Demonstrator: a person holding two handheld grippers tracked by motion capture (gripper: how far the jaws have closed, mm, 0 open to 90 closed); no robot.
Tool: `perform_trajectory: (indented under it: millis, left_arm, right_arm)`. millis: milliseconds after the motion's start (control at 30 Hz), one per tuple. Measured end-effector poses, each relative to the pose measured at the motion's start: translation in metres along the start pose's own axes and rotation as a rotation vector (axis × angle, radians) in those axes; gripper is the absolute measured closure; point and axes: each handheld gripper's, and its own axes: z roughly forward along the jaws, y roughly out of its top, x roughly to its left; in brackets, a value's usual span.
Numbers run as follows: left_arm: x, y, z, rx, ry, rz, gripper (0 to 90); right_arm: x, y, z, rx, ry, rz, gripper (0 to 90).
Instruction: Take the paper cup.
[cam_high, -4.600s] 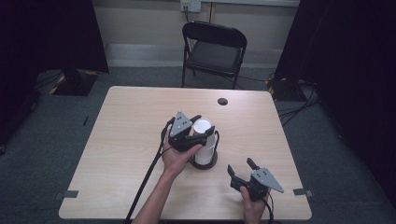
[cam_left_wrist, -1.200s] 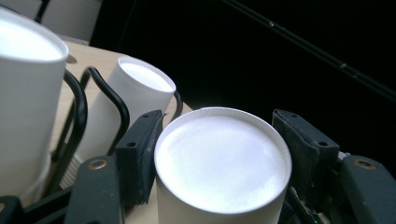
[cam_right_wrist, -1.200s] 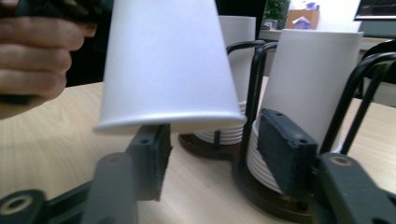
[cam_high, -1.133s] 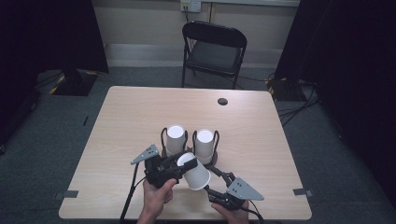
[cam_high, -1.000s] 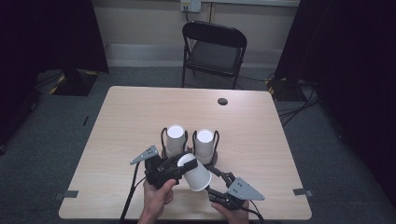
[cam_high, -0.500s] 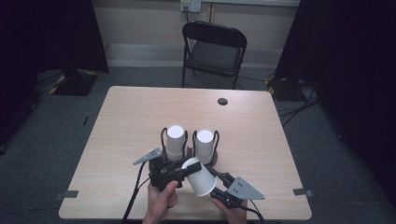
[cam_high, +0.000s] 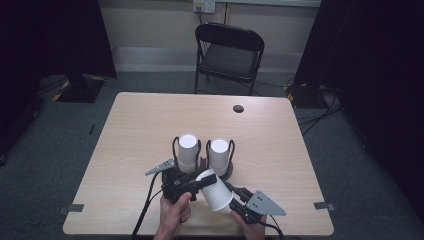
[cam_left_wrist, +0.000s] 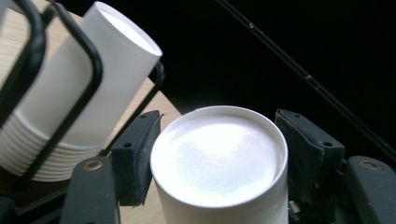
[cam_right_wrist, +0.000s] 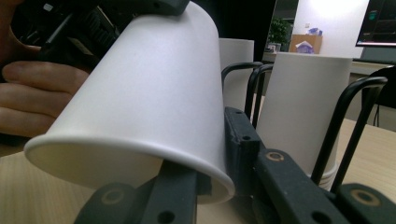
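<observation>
A single white paper cup (cam_high: 215, 192) lies tilted above the table's front edge, held at both ends. My left gripper (cam_high: 200, 181) is shut across its closed bottom (cam_left_wrist: 217, 156), one pad on each side. Coming in from the right, my right gripper (cam_high: 235, 202) is shut on the cup's wall at the rim (cam_right_wrist: 140, 154), one jaw inside the mouth and the other outside. Just behind stand two stacks of white cups (cam_high: 187, 149) (cam_high: 219, 152), upside down in a black wire holder (cam_high: 202, 164).
The pale wooden table (cam_high: 135, 130) has a small black disc (cam_high: 238, 108) at its far right. A black folding chair (cam_high: 230, 50) stands behind the table. Cables lie on the floor at the right. The hand (cam_right_wrist: 32, 93) on the left gripper shows beside the cup.
Earlier the left gripper was at the stack and the right one stood open at the front right. Now both hold one cup, which has drifted slightly toward the front edge.
</observation>
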Motion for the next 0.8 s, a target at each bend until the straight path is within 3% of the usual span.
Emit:
perform_trajectory:
  millis: [200, 400, 567, 800]
  left_arm:
    - [0.0, 0.002, -0.002, -0.012, 0.017, 0.048, 32.2]
    - [-0.005, 0.005, -0.005, -0.025, 0.089, 0.141, 31.0]
    - [-0.005, 0.007, -0.008, -0.045, 0.143, 0.183, 28.0]
    - [-0.005, 0.007, -0.011, -0.054, 0.167, 0.216, 26.7]
  right_arm:
    - [0.002, 0.001, 0.001, 0.015, 0.008, 0.011, 84.2]
    - [0.001, 0.003, 0.0, 0.029, -0.001, 0.029, 84.9]
    - [-0.001, 0.003, -0.001, 0.055, -0.008, 0.054, 85.0]
    - [-0.003, 0.004, -0.003, 0.07, -0.036, 0.061, 85.2]
